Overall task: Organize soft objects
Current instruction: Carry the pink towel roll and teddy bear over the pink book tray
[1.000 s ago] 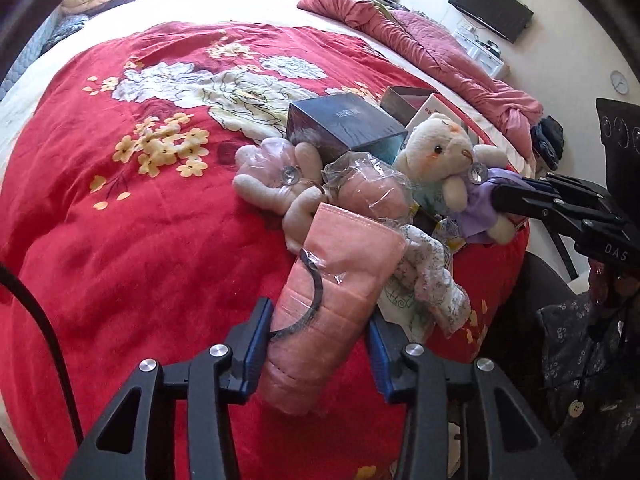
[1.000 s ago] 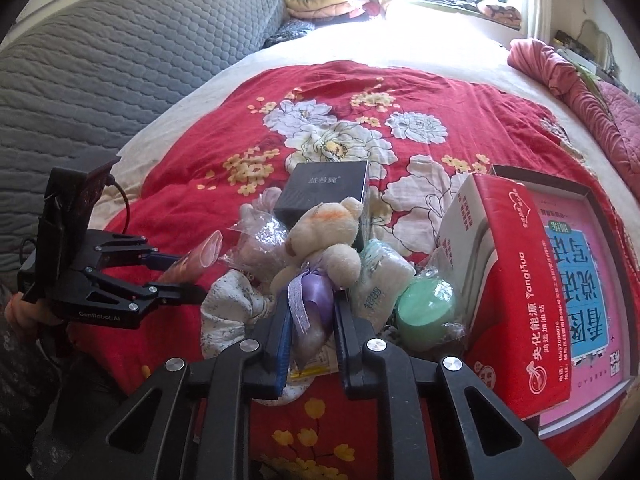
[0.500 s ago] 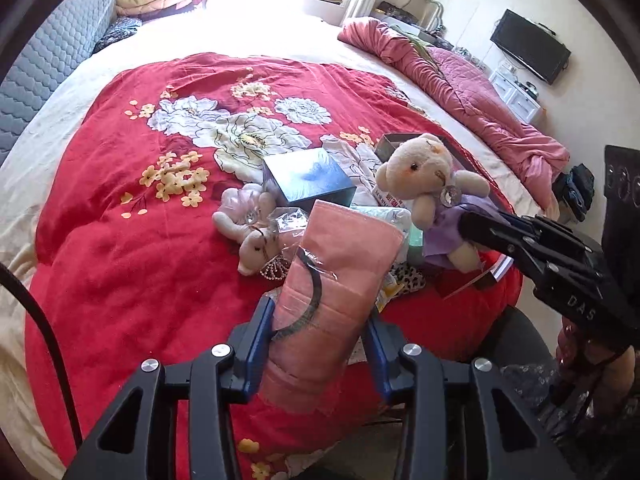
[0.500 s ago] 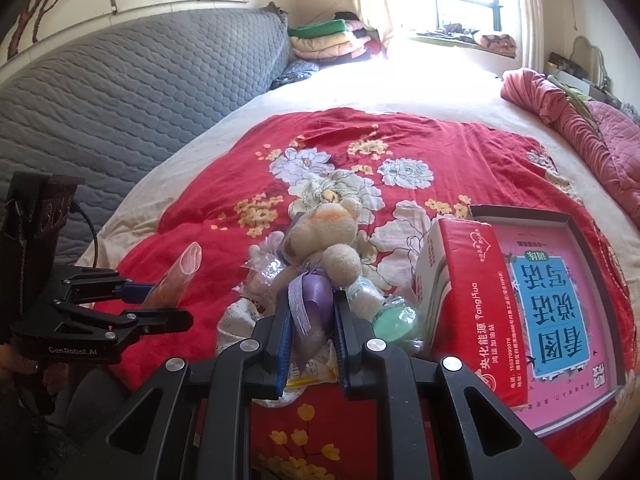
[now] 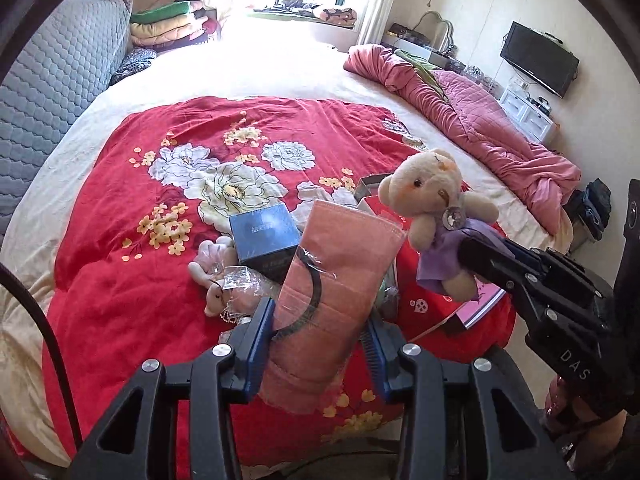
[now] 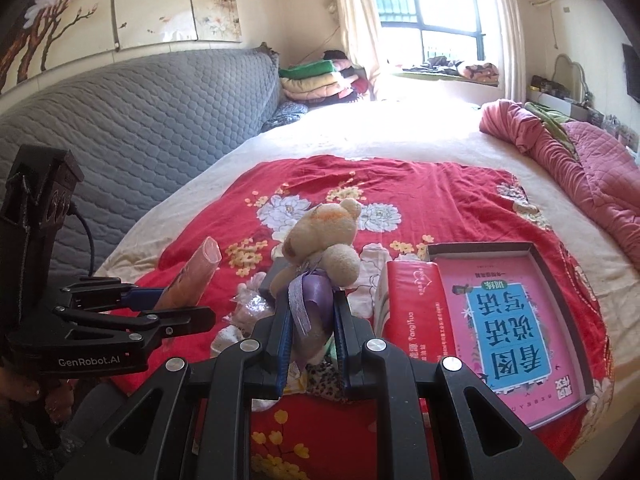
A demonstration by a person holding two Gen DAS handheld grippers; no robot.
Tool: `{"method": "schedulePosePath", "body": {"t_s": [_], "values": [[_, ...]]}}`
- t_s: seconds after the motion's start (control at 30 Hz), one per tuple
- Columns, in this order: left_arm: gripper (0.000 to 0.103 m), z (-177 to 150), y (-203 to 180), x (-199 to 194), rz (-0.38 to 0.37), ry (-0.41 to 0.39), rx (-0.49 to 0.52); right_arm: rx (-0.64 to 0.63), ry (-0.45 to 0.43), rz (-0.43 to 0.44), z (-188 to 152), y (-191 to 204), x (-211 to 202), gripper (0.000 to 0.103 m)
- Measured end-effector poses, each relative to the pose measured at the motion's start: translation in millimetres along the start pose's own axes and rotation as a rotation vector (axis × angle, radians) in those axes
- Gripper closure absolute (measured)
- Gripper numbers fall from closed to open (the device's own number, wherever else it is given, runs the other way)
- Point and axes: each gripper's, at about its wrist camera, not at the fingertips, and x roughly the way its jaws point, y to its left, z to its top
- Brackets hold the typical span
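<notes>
The left gripper (image 5: 318, 342) has its jaws clamped on one pink wrapped towel (image 5: 336, 292). The right gripper (image 6: 312, 342) has its jaws nearly closed on one teddy bear (image 6: 324, 240). One plush toy (image 5: 218, 276) and three boxes (image 5: 266, 236) lie on the bed (image 5: 120, 240).

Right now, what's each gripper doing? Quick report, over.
Left gripper shut on pink bagged towel, off the bed. Right gripper shut on teddy bear, also in the air. Small plush, boxes on red quilt below; nothing blocking.

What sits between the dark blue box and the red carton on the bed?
In the left wrist view, the pink towel held up by the left gripper covers that stretch; what lies beneath is hidden.
</notes>
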Motion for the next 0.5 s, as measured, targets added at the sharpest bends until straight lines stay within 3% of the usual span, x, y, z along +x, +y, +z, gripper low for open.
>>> {"method": "schedulePosePath", "body": {"t_s": [0.5], "values": [[0.061,10.0,-50.0,-2.5,-0.025,0.001,0.008,0.013,-0.082,-0.059,11.2,-22.6,-40.5,0.084]]}}
